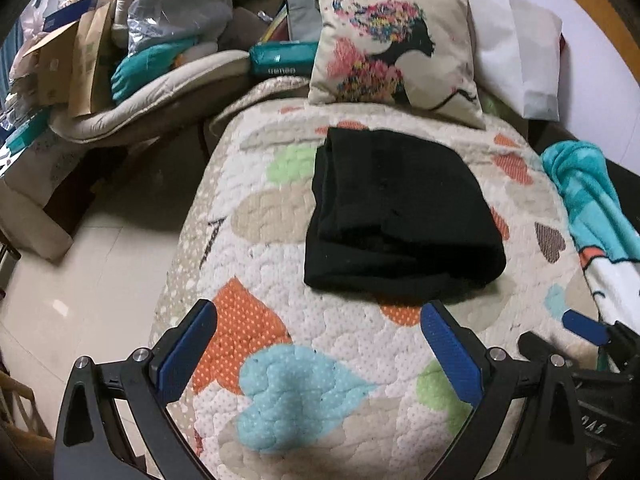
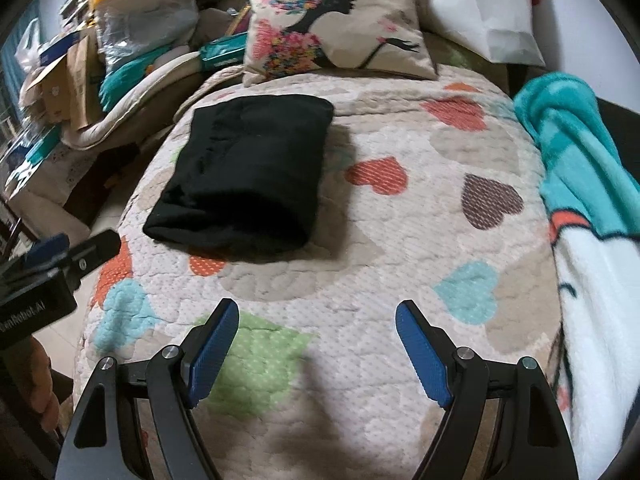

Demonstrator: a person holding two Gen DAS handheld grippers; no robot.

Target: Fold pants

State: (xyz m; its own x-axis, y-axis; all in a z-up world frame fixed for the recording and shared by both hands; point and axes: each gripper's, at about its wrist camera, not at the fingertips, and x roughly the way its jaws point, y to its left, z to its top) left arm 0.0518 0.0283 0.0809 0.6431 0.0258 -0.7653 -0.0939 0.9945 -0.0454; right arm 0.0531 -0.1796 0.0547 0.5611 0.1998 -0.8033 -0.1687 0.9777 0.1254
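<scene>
The black fabric pants (image 1: pixel 400 212) lay folded into a compact rectangular bundle on the cream quilted bedspread with coloured heart patches (image 1: pixel 304 380), toward the head end of the bed. The bundle sat just short of the cream square cushion printed with a woman's profile in multicoloured flowers (image 1: pixel 394 46), without touching it. A thick rolled fold formed the bundle's near edge.

The left gripper (image 1: pixel 318 350) hovered above the quilt on the near side of the pants, its blue-padded fingers (image 1: pixel 188 350) spread wide, holding nothing. The right gripper (image 2: pixel 316 354) was likewise spread wide and empty, positioned over the quilt near the pants but apart from them, to their right. Neither gripper touched the garment.

A teal and white fleece blanket (image 2: pixel 580 184) lay bunched along the right edge of the bed. A white pillow (image 2: pixel 484 4) stood behind the cushion. Piled boxes and bags (image 1: pixel 92 52) occupied the area left of the bed.
</scene>
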